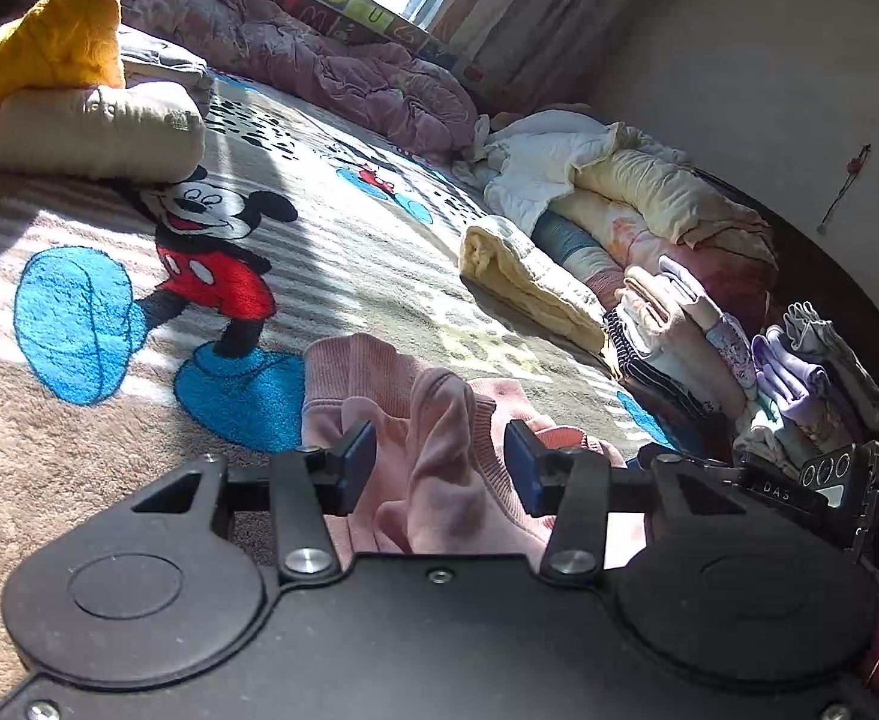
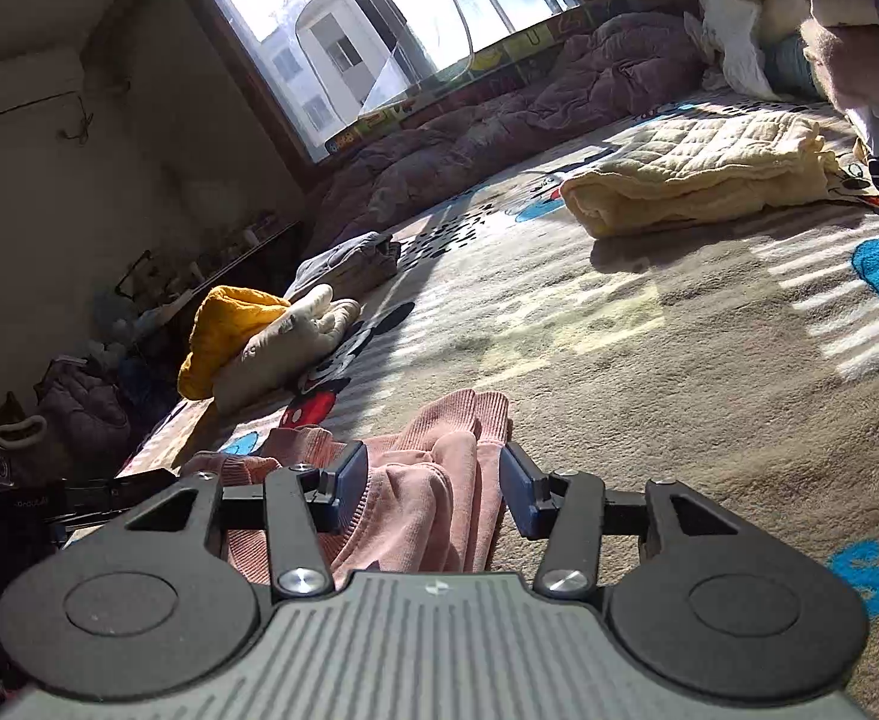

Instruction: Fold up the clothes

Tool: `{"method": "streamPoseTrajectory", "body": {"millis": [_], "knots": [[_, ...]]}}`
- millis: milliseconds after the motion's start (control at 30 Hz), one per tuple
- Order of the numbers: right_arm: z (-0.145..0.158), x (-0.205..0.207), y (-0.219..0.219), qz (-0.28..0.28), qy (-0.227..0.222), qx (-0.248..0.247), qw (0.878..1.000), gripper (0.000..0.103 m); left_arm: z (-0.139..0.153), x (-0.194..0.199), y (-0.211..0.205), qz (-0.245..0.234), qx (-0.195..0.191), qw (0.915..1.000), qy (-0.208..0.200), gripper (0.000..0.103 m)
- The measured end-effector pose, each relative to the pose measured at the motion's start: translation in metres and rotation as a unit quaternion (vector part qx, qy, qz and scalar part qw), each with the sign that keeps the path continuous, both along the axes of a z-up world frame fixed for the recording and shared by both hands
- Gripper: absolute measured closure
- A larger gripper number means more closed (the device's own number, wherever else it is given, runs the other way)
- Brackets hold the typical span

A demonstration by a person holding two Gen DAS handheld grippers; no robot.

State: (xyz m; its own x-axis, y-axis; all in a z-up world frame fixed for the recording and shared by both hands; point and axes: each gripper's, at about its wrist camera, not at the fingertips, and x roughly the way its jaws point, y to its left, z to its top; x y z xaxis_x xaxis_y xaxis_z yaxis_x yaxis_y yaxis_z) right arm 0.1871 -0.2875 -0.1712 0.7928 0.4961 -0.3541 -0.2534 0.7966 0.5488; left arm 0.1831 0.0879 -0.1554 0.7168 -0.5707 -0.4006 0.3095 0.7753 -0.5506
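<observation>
While sun streaks a cartoon-mouse blanket (image 1: 211,252) on the bed, we hold both tools spread wide, gripping nothing: left tool (image 1: 439,468), right tool (image 2: 433,489). Between them lies a rumpled pink sweatshirt (image 2: 427,480). We judge it soft, light and limp, best pinched at its ribbed hem. Folded stacks (image 1: 739,360) flank the bed, a window (image 2: 367,30) beyond.

Left claw (image 1: 442,468) gapes around bunched pink garment (image 1: 439,450) on cartoon blanket (image 1: 331,252).
</observation>
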Motion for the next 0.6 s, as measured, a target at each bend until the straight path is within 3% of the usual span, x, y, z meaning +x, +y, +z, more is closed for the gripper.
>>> {"method": "streamPoseTrajectory", "body": {"millis": [100,167,200,233,267,367,500,600], "knots": [[-0.017,-0.014,-0.004,0.012,0.0,0.031,0.999,0.047,-0.008,-0.001,0.003,-0.011,-0.03,0.9994,0.014,0.057],[-0.017,-0.016,0.007,0.037,-0.01,0.013,0.999,0.05,-0.007,0.005,-0.002,-0.027,-0.035,0.999,0.006,0.058],[-0.016,-0.015,0.012,0.046,-0.013,0.003,0.999,0.054,-0.009,0.008,-0.004,-0.029,-0.033,0.999,0.012,0.064],[-0.015,-0.014,0.018,0.055,-0.02,-0.01,0.998,0.075,-0.011,0.011,-0.006,-0.03,-0.03,0.999,0.017,0.079],[-0.014,-0.012,0.024,0.064,-0.026,-0.024,0.997,0.094,-0.017,0.015,-0.006,-0.027,-0.032,0.9987,0.029,0.086],[-0.009,-0.014,0.027,0.067,-0.045,-0.025,0.996,0.096,-0.018,0.017,0.003,-0.027,-0.088,0.9954,0.028,0.097],[0.004,-0.01,0.018,0.056,-0.074,0.002,0.996,0.096,-0.017,0.034,0.021,-0.015,-0.176,0.9838,0.028,0.097],[0.014,0.01,0.013,0.05,-0.082,0.013,0.995,0.096,-0.02,0.052,0.029,-0.002,-0.212,0.9767,0.035,0.097]]}}
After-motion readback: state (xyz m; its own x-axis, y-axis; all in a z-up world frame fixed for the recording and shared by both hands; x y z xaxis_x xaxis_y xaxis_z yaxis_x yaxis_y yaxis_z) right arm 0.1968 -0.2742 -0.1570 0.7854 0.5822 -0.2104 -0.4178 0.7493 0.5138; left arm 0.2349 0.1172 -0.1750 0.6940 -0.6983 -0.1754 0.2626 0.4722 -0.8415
